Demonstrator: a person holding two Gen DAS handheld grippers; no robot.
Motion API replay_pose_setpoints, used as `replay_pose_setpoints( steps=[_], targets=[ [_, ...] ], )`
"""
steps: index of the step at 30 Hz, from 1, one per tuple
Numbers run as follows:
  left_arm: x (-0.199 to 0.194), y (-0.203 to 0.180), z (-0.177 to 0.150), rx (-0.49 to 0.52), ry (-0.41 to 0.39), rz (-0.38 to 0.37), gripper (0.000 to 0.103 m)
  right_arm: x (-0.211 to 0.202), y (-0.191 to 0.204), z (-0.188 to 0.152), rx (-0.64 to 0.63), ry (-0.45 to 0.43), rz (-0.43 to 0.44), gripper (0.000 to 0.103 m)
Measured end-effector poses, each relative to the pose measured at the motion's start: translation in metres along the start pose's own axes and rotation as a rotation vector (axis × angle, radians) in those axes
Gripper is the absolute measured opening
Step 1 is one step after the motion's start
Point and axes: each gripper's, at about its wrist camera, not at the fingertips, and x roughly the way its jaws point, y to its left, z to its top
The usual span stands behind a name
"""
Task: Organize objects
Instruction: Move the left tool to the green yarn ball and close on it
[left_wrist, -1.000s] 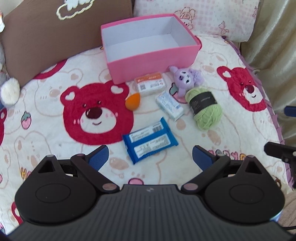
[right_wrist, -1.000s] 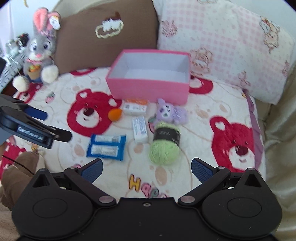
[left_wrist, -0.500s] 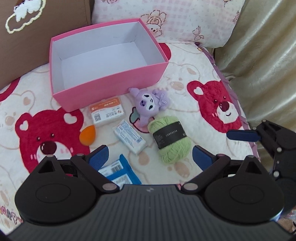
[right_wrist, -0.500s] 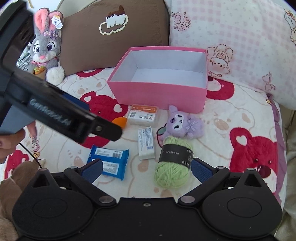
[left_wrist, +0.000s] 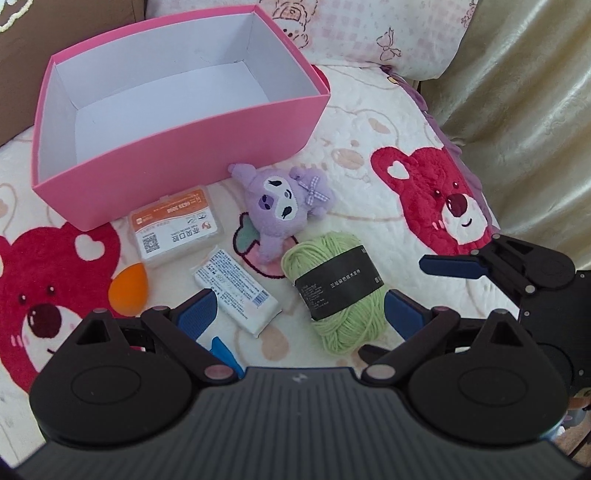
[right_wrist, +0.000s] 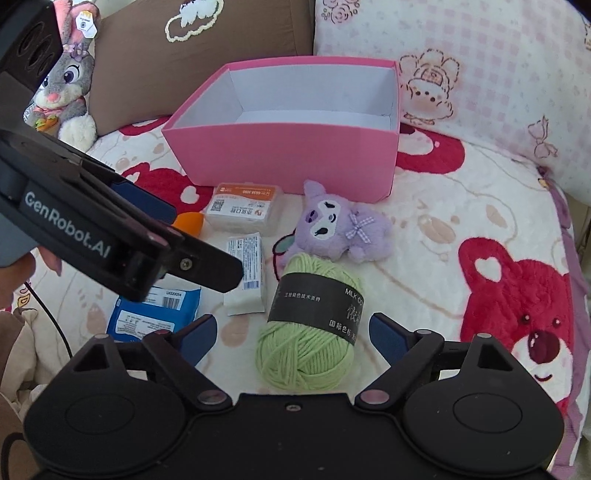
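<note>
Yarn (right_wrist: 310, 321) is what I am lining up on: the green ball with its dark paper band lies on the bear-print bedspread (right_wrist: 480, 221), just in front of the purple plush (right_wrist: 340, 229) and short of the empty pink box (right_wrist: 284, 158). My right gripper (right_wrist: 291, 332) straddles it, its fingers (right_wrist: 388, 334) released but just closing in, with the ball between them and neither pad touching it yet.

My worries, as I judge them: the ball is soft and round, so a bite on the loose end rather than the banded middle could squash it, let it roll out, or slide the band off. The plush touches the yarn's far side, so a deep reach may snag or drag it.

My left gripper (left_wrist: 299, 314) hangs beside me, fingers spread and empty, over the white packet (left_wrist: 236, 291), near the orange sponge (left_wrist: 129, 288) and the label-topped case (left_wrist: 173, 225). The two tools sit very near each other; if both go down together, I risk knocking them or shoving the blue wrappers (right_wrist: 155, 314).
</note>
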Motion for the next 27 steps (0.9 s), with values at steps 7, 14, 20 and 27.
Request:
replay_pose_setpoints(
  steps=[7, 14, 20, 27],
  targets=[
    [0.026, -0.004, -0.005, -0.009, -0.012, -0.087, 0.098, 0.017, -0.003, -0.01, 0.005, 0.024, 0.029, 0.091],
    [0.052, 0.001, -0.011, -0.043, 0.019, -0.102, 0.098, 0.039, -0.008, -0.018, 0.028, 0.056, 0.034, 0.091],
    [0.055, 0.02, -0.023, -0.081, -0.033, -0.189, 0.097, 0.044, -0.016, -0.025, 0.116, 0.063, 0.029, 0.091],
    [0.068, 0.027, -0.023, -0.122, 0.005, -0.262, 0.094, 0.05, -0.017, -0.025, 0.132, 0.044, 0.052, 0.089]
  ],
)
